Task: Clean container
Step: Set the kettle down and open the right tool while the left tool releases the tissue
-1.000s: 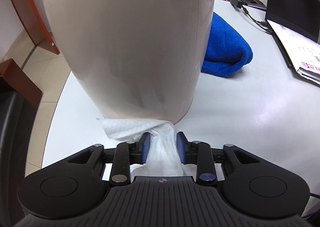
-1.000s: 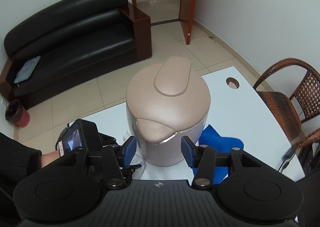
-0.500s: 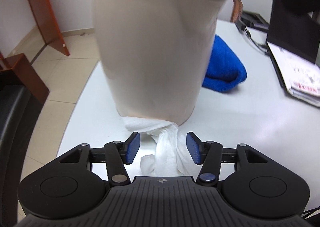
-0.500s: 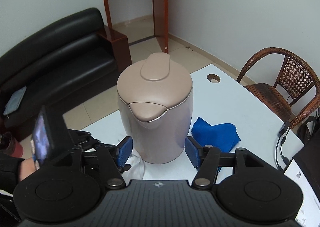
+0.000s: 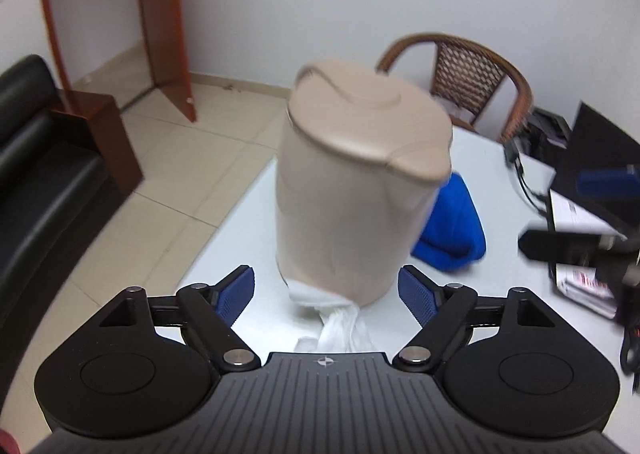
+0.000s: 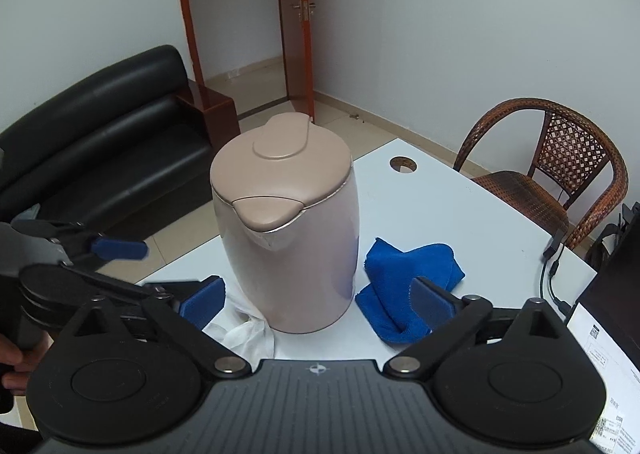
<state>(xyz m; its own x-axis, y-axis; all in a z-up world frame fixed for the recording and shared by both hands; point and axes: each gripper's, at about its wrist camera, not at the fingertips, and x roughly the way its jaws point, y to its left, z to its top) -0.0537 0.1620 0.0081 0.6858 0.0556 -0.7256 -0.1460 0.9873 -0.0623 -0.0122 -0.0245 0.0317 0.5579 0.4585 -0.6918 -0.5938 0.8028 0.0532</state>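
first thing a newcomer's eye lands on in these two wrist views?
The tall beige lidded plastic kettle-shaped container standing upright mid-table, with crumpled white tissue lying at its base. Beside it lies a bright blue folded cloth on the white table. Both the left gripper and right gripper have jaws opening, nothing pressed between their blue pads.

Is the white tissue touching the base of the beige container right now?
Touching. In the right wrist view the white tissue runs up against the foot of the beige container with no table showing between them; the left wrist view shows the tissue tucked under the base.
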